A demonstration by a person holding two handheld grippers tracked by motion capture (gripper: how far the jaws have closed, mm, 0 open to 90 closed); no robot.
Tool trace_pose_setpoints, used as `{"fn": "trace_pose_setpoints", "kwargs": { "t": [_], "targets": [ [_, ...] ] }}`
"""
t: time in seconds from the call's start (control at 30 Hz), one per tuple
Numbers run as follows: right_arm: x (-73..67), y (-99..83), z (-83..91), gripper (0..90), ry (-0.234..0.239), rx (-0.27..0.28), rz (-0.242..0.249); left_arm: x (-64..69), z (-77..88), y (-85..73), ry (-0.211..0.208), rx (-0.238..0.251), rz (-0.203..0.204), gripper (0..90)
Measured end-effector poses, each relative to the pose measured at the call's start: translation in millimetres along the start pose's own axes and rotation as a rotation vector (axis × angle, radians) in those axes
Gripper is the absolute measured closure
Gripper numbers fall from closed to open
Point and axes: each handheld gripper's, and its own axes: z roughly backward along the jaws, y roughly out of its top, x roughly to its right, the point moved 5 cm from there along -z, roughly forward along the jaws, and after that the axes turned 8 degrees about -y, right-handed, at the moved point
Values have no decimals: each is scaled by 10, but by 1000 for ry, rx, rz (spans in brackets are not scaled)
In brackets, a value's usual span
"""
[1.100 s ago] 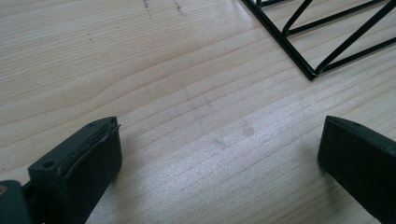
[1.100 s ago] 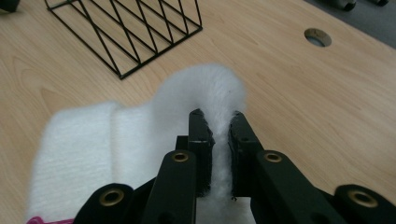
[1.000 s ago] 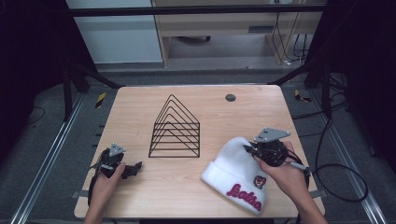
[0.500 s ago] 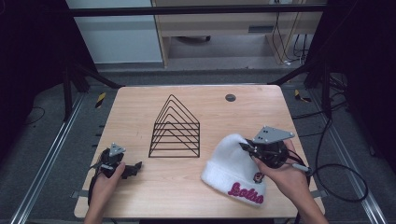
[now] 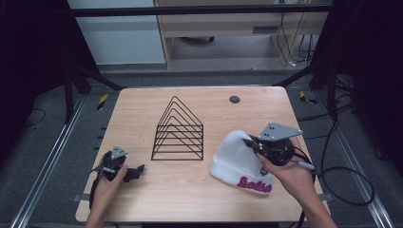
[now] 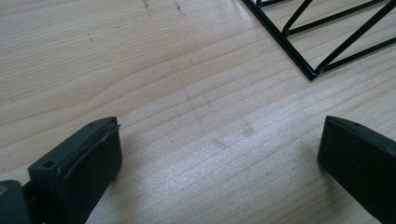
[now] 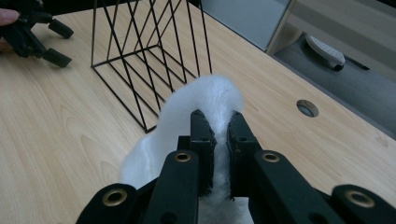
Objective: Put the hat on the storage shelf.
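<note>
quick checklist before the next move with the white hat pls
1. Grip on the hat: ok. The right gripper is shut on a fold of the white beanie.
2. Hat off the table: not ok. Its cuff end rests on the table.
3. Wire rack upright and apart from the hat: ok.
4. Left gripper out of the way: ok. It sits open and empty near the table's front left.
5. Path from hat to rack: ok, bare wood between them.
6. Grip firm enough to lift the whole hat: cannot tell.
</note>
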Motion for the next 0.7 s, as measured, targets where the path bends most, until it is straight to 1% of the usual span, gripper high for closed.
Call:
{"fn": "trace_pose_setpoints", "kwargs": {
  "t": [0.4, 0.57, 0.7],
  "targets": [
    [32, 160, 36, 842, -1, 24, 13, 0, 0, 0, 0, 0, 1, 0],
    [66, 240, 49, 842, -2, 18, 18, 0, 0, 0, 0, 0, 0, 0],
    [103, 352, 63, 842, -4, 12, 23, 0, 0, 0, -1, 0, 1, 0]
  ]
}}
